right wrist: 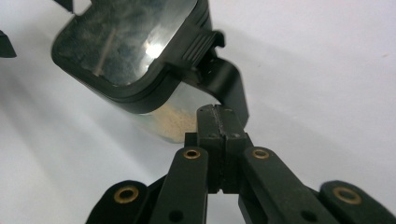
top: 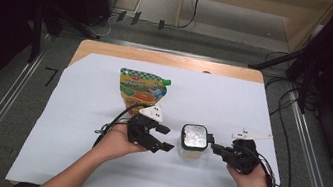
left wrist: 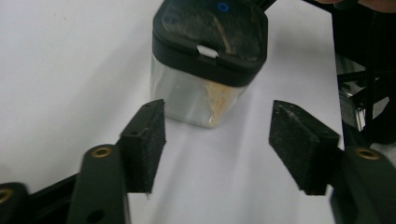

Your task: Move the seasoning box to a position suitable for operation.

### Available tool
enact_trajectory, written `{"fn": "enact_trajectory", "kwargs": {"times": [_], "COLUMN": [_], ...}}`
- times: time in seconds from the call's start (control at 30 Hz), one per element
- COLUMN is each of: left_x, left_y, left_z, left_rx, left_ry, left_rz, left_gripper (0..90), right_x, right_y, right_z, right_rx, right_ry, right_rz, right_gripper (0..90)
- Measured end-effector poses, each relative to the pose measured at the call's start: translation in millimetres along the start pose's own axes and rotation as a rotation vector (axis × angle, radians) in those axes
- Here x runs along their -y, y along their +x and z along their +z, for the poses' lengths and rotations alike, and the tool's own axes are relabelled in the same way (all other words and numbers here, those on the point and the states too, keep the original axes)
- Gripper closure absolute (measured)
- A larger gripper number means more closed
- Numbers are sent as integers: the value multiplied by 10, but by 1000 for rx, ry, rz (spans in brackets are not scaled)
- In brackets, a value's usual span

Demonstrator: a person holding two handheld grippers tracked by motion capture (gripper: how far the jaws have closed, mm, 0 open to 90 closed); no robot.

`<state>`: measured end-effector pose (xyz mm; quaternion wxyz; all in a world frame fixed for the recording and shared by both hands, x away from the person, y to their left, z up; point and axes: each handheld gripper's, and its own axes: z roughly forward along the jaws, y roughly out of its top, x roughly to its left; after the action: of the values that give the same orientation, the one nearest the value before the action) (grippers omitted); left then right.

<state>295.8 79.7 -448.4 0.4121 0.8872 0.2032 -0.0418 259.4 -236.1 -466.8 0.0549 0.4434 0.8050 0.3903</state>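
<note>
we see a small clear container [top: 192, 146] standing upright on the white sheet [top: 83, 161] that covers the table, its long axis vertical and its black-rimmed square lid [top: 195, 136] facing straight up. it sits near the front of the table, between the two hand-held grippers, with a pale powdery fill [left wrist: 218, 100] showing through the lower wall. a black latch flap [right wrist: 229, 86] hangs down from the lid's edge on the side toward our right gripper.

our left gripper [top: 163, 137] is just beside the container on its left, pointing across at it. in the left gripper view its jaws stand spread, one pad [left wrist: 145, 140] at each side of the frame, with bare sheet between them and the container [left wrist: 205, 65] standing just beyond, apart from both pads.

our right gripper [top: 214, 148] comes in from the other side, its tips at the container's lid edge. in the right gripper view its jaws are pressed together, pad against pad, with nothing between them; the joined tips [right wrist: 219, 122] meet the lower end of the latch flap, right under the lid [right wrist: 128, 44].

behind the left gripper, farther up the sheet, a green and yellow spouted pouch [top: 142, 89] lies flat with its green cap [top: 167, 81] pointing to the far right.
</note>
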Motion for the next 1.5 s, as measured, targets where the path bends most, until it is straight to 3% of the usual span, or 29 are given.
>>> {"fn": "enact_trajectory", "kwargs": {"times": [0.17,0.33,0.47,0.77,1.1,1.5], "left_x": [-71,-130,-167,-189,-326,-409], "left_y": [84,107,68,94,52,14], "left_z": [115,264,369,493,578,567], "left_rx": [39,59,34,22,0,-19], "left_ry": [22,55,85,87,93,139], "left_rz": [-5,3,89,100,181,187], "left_gripper": [255,244,243,187,158,161], "right_x": [-36,-61,-86,-77,-71,-66], "right_y": [-74,-122,-89,-99,-100,-98], "right_z": [-120,-22,58,106,124,126], "right_rx": [21,26,30,48,58,58], "right_ry": [-54,-36,-28,-39,-36,-37], "right_rz": [26,40,29,44,49,53], "right_gripper": [900,900,900,900,900,900]}}
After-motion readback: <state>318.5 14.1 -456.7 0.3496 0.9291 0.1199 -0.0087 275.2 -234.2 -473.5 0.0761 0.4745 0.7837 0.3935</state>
